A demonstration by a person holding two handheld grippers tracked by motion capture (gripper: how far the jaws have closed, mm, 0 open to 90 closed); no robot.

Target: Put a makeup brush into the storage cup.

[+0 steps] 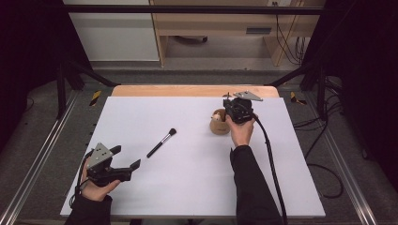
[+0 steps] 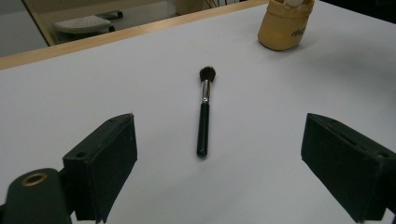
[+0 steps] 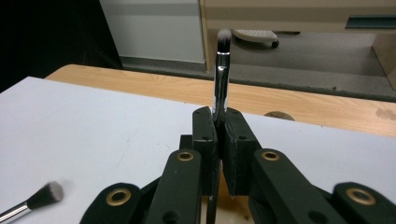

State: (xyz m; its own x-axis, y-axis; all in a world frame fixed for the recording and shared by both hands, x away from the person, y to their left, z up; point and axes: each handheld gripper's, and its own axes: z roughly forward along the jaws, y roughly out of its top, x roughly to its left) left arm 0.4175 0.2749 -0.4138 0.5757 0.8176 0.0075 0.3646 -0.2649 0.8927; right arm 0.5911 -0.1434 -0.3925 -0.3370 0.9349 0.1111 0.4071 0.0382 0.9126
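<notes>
- While the left gripper (image 1: 129, 161) is being held spread above the white table (image 1: 187, 187), a black-handled powder brush (image 2: 204, 112) is lying ahead, untouched.
- A slim silver-ferruled brush (image 3: 221, 74) is being pinched upright by the right gripper (image 3: 218, 122) over the tan cup (image 1: 218, 124).

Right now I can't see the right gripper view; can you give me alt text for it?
The right gripper is shut on a small brush, which stands upright between the black jaws with its pale bristles on top. Behind it lie the white table top and its wooden edge; the tip of another brush lies at lower left.
</notes>
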